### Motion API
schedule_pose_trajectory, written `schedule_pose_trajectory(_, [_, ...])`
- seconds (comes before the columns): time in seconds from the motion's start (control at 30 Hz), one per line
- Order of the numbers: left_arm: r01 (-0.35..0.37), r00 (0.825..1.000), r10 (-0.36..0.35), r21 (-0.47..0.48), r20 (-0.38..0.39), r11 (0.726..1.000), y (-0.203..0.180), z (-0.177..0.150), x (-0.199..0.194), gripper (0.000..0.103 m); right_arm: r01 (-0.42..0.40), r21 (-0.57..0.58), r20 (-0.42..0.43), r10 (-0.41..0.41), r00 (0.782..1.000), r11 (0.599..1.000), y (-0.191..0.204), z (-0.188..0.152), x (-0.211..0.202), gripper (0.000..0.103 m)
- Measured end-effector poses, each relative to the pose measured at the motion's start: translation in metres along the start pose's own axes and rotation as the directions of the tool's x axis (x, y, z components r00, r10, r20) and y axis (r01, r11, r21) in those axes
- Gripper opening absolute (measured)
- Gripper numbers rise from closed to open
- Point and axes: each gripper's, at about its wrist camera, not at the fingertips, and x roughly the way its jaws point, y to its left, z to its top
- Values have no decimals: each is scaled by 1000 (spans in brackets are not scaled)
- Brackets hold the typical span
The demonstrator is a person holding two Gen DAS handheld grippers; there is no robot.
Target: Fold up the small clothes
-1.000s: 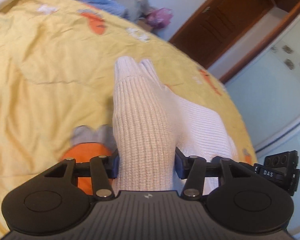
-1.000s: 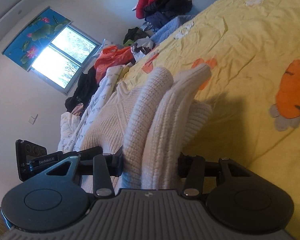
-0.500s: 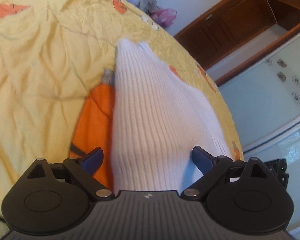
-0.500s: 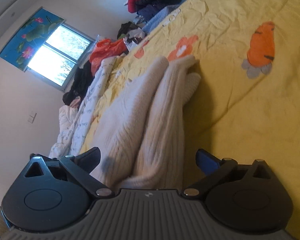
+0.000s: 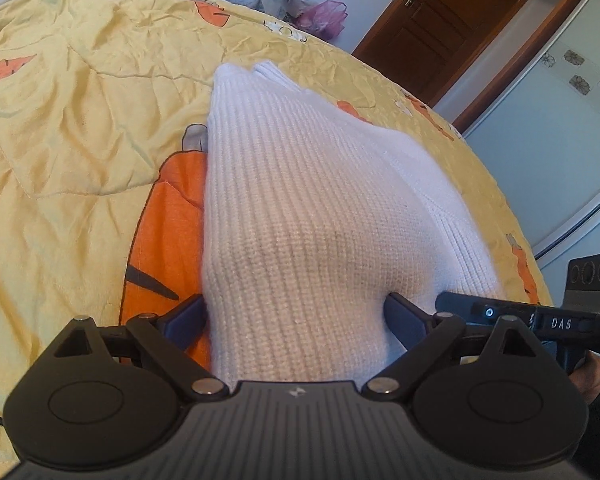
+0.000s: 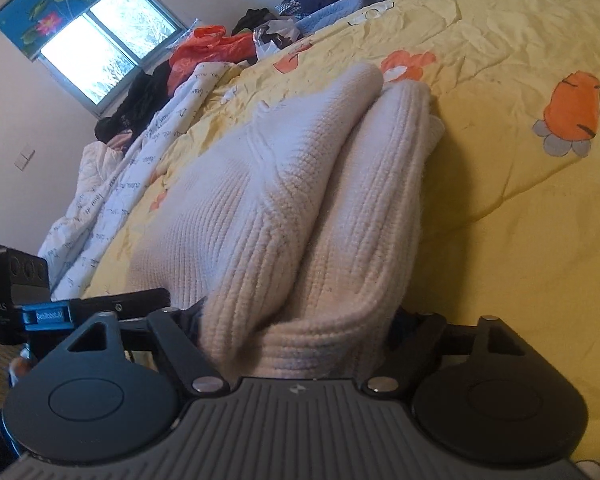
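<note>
Left wrist view: the left gripper (image 5: 296, 312) stands wide, its jaws having just closed slightly; the white knitted sweater (image 5: 300, 208) lies between them on the yellow carrot-print quilt (image 5: 80, 140), the pads at its edges, with no clear pinch visible. A brown wooden door (image 5: 432, 16) occupies the upper right.

Right wrist view: the right gripper (image 6: 300, 320) has just been closing, and its pads press two rolled folds of the sweater (image 6: 292, 200). A window (image 6: 100, 52) and heaped clothes (image 6: 204, 56) appear upper left.
</note>
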Motion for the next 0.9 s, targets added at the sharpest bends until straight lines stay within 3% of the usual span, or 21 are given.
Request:
schedule_pose_trajectory(0.17, [-6, 1000, 6, 13, 23, 1000, -8, 2, -14, 47, 37, -56, 15, -36, 999, 998, 10, -2, -5, 63])
schedule_pose_trajectory(0.23, [9, 999, -9, 2, 31, 1000, -10, 0, -30, 41, 14, -60, 39, -11, 999, 998, 16, -1, -16, 60])
schedule_pose_trajectory(0.37, [70, 997, -71, 40, 30, 997, -15, -21, -66, 40, -63, -62, 58, 66, 996, 996, 29, -8, -49, 60])
schedule_pose_trajectory(0.47, [64, 998, -62, 104, -19, 993, -17, -49, -67, 45, -105, -60, 13, 106, 994, 993, 28, -31, -63, 60])
schedule_pose_trajectory(0.5, [44, 999, -39, 121, -38, 992, -14, -59, -60, 49, -101, -55, -11, 101, 995, 993, 25, -40, -61, 60])
schedule_pose_trajectory(0.53, [35, 999, -31, 127, -32, 991, -11, -67, -55, 60, -70, -56, -41, 68, 997, 996, 22, -50, -55, 65])
schedule_pose_trajectory(0.57, [44, 999, -41, 122, -23, 992, -7, -72, -56, 63, -47, -48, -56, 45, 997, 998, 19, -57, -50, 73])
schedule_pose_trajectory(0.67, [102, 995, -102, 135, -7, 986, -1, -68, -83, 63, -89, 50, -26, 90, 996, 995, 5, -53, -60, 76])
schedule_pose_trajectory(0.73, [91, 992, -106, 205, 67, 975, -3, -63, -114, 65, -74, 49, 45, 72, 996, 996, 5, -40, -79, 76])
schedule_pose_trajectory(0.8, [31, 982, -81, 284, 168, 958, -10, -55, -142, 75, 0, 6, 148, 0, 989, 1000, 7, -22, -97, 76])
schedule_pose_trajectory(0.87, [-27, 960, -72, 347, 271, 938, -20, -45, -158, 87, 61, -1, 218, -59, 974, 998, 5, 2, -103, 75])
schedule_pose_trajectory(0.9, [-55, 945, -67, 356, 321, 933, -26, -39, -160, 89, 52, 17, 236, -54, 970, 999, 2, 14, -102, 75])
